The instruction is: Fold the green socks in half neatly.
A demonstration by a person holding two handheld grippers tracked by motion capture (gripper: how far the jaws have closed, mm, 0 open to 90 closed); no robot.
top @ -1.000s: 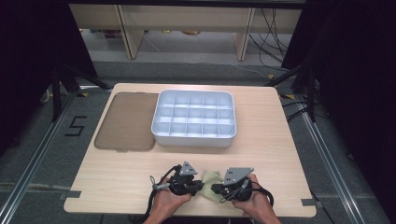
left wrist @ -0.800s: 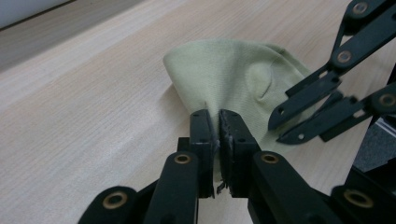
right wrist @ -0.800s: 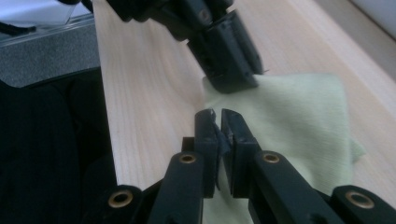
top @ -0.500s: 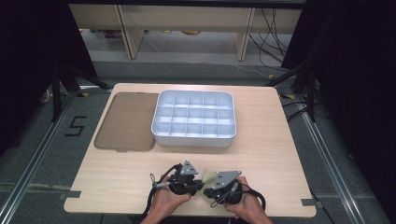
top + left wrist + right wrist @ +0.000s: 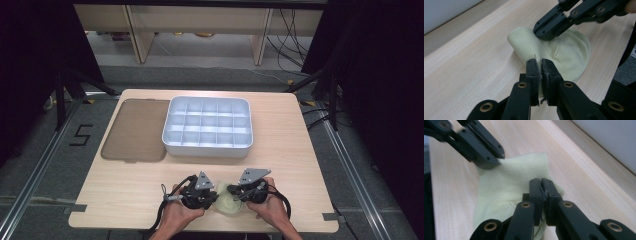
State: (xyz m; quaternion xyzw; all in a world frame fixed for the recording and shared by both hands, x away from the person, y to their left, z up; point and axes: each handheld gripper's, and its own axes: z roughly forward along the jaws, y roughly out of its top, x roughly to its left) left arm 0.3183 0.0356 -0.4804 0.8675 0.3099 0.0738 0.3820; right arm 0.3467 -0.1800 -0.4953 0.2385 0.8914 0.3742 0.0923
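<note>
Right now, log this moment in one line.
left claw: shut on cloth | right claw: shut on cloth | cloth: on table | tray: untouched

Bare tabletop (image 5: 280,165) before compartment tray (image 5: 207,127)

The high view looks forward and down from above the person's edge of the worktop (image 5: 300,150), far enough off to take in the whole top and the floor around it; the left gripper view sits low and close, looking along its own jaws across the wood at a pale yellow cloth (image 5: 564,55), with the right hand-held gripper (image 5: 541,31) entering from the top; the right gripper view is equally near, facing the cloth from the opposite side (the left hand-held gripper (image 5: 491,161) shows at upper left); all three share the cloth and the near strip of worktop.
</note>
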